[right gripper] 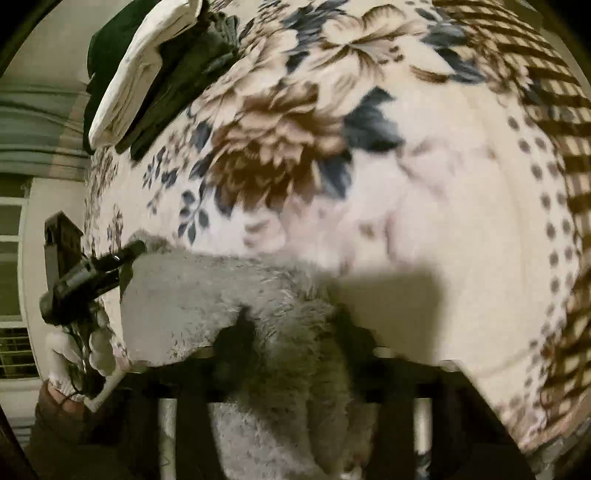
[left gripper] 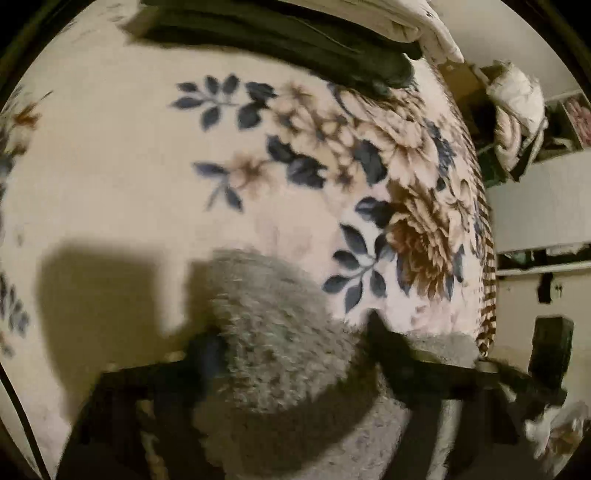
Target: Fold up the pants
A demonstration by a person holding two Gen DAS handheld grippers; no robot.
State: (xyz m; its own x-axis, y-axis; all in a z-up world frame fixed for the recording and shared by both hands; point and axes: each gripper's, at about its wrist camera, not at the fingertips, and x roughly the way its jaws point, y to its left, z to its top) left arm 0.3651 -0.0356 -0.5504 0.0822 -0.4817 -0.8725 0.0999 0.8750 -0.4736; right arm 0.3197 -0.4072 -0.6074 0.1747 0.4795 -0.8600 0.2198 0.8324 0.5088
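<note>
The pants [left gripper: 280, 332] are grey and fuzzy. In the left wrist view they bulge between the two black fingers of my left gripper [left gripper: 291, 343], which is shut on them just above the floral blanket [left gripper: 129, 177]. In the right wrist view my right gripper [right gripper: 291, 328] is shut on another bunch of the grey pants [right gripper: 221, 291]. The fabric stretches left from it to my left gripper [right gripper: 122, 258], held by a white-gloved hand [right gripper: 74, 354]. The rest of the pants hangs under the grippers, hidden.
The blanket covers a bed. Folded dark clothes [left gripper: 295, 40] with a white folded item [left gripper: 406, 18] lie at its far edge, also in the right wrist view [right gripper: 166, 85]. White shelves and clutter [left gripper: 535, 147] stand beyond the bed's right edge.
</note>
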